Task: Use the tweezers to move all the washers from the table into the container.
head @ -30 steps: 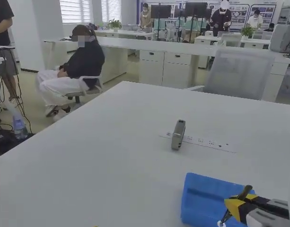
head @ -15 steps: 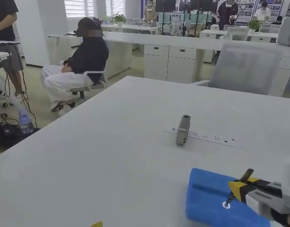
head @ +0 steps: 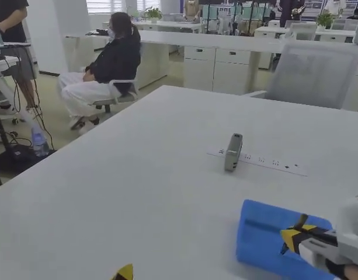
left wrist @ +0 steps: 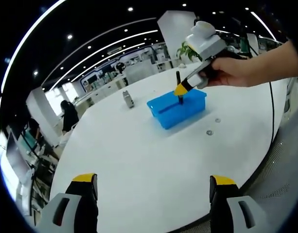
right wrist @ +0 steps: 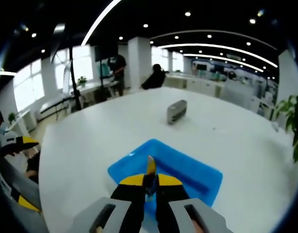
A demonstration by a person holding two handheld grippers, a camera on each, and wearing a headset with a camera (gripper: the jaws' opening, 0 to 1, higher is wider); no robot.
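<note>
A blue container (head: 261, 234) stands on the white table (head: 143, 186), near its front right. My right gripper (head: 291, 238) hangs over the container's right part, shut on thin dark tweezers (right wrist: 150, 165). In the left gripper view the tweezers (left wrist: 178, 83) point down into the container (left wrist: 169, 109). Two small washers (left wrist: 209, 132) lie on the table just beside it. Whether the tweezers' tip holds a washer I cannot make out. My left gripper (left wrist: 152, 179) is open with nothing between its jaws, well back from the container; one yellow tip (head: 125, 272) shows at the head view's bottom edge.
A small grey device (head: 233, 151) stands by a socket strip (head: 266, 162) set into the table behind the container. An office chair (head: 310, 73) is at the far edge. A person sits on a chair (head: 111, 67) off to the left; desks stand beyond.
The head camera has tilted and shifted. Half a second ago a washer showed at the tweezers' tip inside the container; now the tip is hidden there. The right gripper stays over the container.
</note>
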